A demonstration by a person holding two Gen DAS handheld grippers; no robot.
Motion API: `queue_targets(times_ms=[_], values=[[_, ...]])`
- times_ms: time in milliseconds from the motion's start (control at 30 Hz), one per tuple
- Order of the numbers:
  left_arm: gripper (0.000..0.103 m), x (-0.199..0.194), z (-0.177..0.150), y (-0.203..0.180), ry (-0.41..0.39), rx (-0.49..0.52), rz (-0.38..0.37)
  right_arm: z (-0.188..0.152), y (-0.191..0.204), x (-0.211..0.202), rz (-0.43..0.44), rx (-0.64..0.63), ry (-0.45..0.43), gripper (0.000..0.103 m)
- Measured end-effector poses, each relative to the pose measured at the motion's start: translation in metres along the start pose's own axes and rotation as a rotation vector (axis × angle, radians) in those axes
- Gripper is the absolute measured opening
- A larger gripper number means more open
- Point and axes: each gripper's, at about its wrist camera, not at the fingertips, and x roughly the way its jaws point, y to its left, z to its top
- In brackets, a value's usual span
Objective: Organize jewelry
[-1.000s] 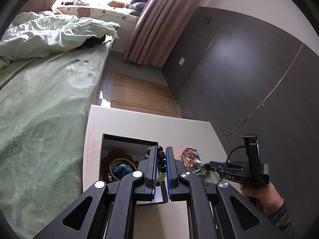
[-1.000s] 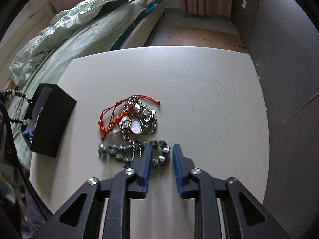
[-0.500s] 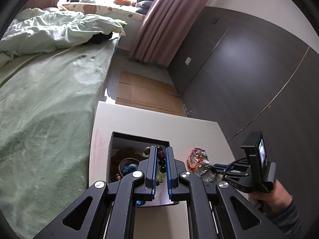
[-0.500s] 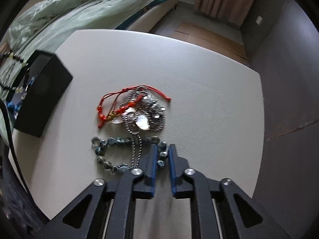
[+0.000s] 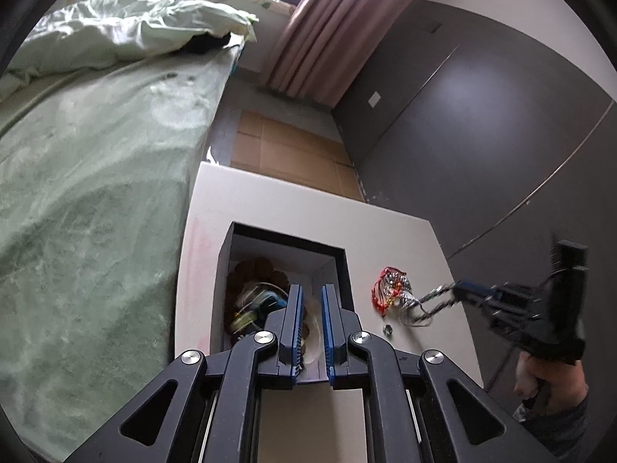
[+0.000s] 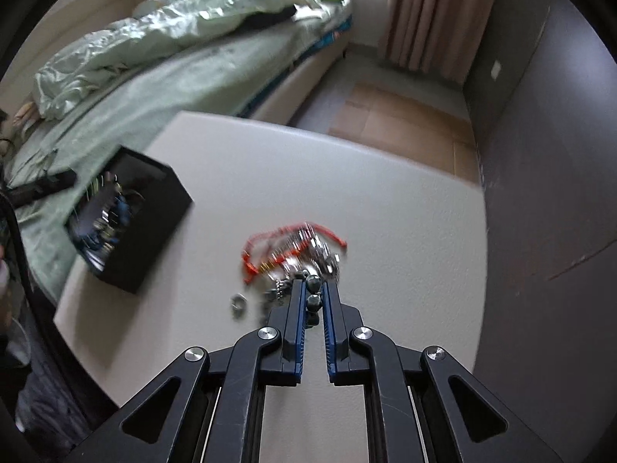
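Now: right hand-held gripper (image 6: 313,295) pinches grey bead bracelet (image 6: 313,301) | black box (image 6: 154,212) lies to its left | left hand-held gripper (image 5: 311,324) slightly parted, empty, over box.

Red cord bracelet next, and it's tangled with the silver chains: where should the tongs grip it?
Take the red cord bracelet by its loop on the black box side, coming from above. That loop lies clear of the silver chains on bare table; elsewhere they overlap.
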Motion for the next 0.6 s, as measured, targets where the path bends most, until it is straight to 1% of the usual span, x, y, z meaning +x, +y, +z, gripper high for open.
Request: queue_targets(times_ms=[67, 100, 133, 167, 200, 233, 300, 467, 600], values=[[0.011, -0.004, -0.002, 0.001, -0.005, 0.000, 0.001, 0.009, 0.007, -0.014, -0.004, -0.017, -0.034, 0.010], [0.014, -0.007, -0.002, 0.001, -0.009, -0.001, 0.002, 0.014, 0.009, -0.018, -0.005, -0.024, -0.044, 0.010], [0.025, -0.008, -0.003, 0.001, -0.012, -0.002, 0.001, 0.019, 0.014, -0.027, -0.006, -0.035, -0.063, 0.010], [0.034, -0.010, -0.003, 0.002, -0.017, -0.002, -0.001, 0.022, 0.018, -0.032, -0.007, -0.040, -0.076, 0.010], [0.053, -0.015, -0.004, 0.002, -0.029, -0.002, -0.002, 0.024, 0.024, -0.037, -0.008, -0.047, -0.088, 0.010], [0.065, -0.018, -0.005, 0.002, -0.042, -0.001, -0.003, 0.029, 0.029, -0.044, -0.007, -0.056, -0.105, 0.010], [0.067, -0.028, -0.007, 0.003, -0.076, 0.000, -0.006, 0.035, 0.037, -0.052, 0.003, -0.065, -0.130, 0.010], [0.067, -0.040, -0.006, 0.008, -0.098, -0.017, 0.000, 0.050, 0.067, -0.065, 0.062, -0.089, -0.175, 0.010], [0.068, -0.048, -0.006, 0.015, -0.106, -0.025, 0.009, 0.058, 0.092, -0.064, 0.104, -0.106, -0.188, 0.010]])
